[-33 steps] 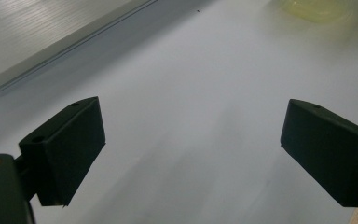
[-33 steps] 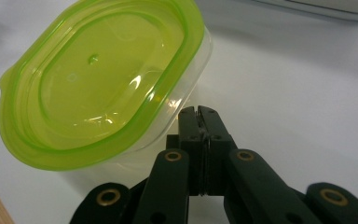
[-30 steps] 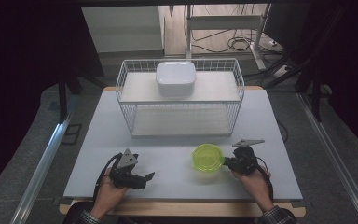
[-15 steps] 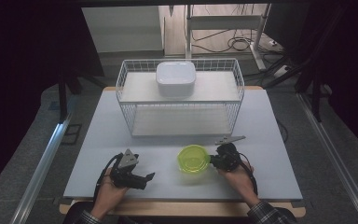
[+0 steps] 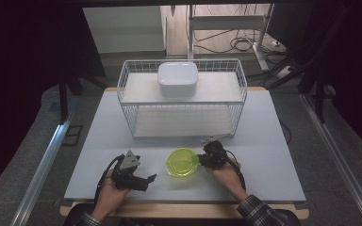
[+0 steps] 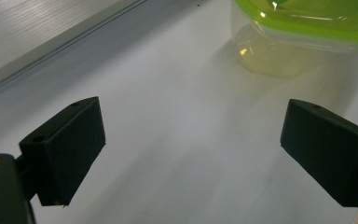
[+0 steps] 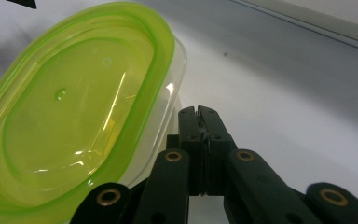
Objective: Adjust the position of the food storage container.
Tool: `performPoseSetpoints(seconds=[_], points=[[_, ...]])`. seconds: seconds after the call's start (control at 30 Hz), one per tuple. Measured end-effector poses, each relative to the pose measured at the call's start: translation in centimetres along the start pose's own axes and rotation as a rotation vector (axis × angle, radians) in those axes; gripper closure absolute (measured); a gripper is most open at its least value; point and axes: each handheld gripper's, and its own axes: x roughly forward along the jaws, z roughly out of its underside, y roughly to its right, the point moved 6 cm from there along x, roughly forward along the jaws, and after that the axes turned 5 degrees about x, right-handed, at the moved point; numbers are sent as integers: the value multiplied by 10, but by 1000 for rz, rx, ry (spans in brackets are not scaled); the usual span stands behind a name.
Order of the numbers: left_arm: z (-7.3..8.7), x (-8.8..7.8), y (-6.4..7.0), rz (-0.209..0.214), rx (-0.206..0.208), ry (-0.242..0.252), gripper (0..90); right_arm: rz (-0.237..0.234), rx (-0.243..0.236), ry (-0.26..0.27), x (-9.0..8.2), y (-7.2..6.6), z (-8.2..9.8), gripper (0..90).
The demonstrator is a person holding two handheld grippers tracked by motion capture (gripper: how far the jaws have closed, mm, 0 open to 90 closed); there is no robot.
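— How do your grippers stand?
— My right gripper (image 7: 199, 112) is closed tight with nothing between the jaws, pressed against the side of the green-lidded container (image 5: 182, 162) near the front of the worktop (image 5: 273, 141). My left gripper (image 6: 193, 154) gapes wide and empty, just beside that container.
— And the count?
— One container, one wire basket (image 5: 181, 101) farther back, one white box (image 5: 177, 79) on top of it.
— Anything unclear?
— In my left gripper view the container is cut off at the top edge.

Black hand-held gripper (image 7: 199, 112) w/ brass screws; plaid sleeve (image 5: 257, 213).
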Motion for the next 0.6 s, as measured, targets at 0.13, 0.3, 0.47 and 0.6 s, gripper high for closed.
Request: performPoseSetpoints(seconds=[0.13,0.3,0.47,0.6], points=[[0,0,0,0,3,-3,62,-14,-6,-1,9,-2,-5,892],[0,-1,-1,-1,1,-2,62,67,-48,14,0,7,-6,868],[0,-3,-1,2,-3,-4,63,106,-66,46,-15,12,-7,809],[1,-5,-1,14,-11,-15,64,137,-76,77,-34,15,-5,674]])
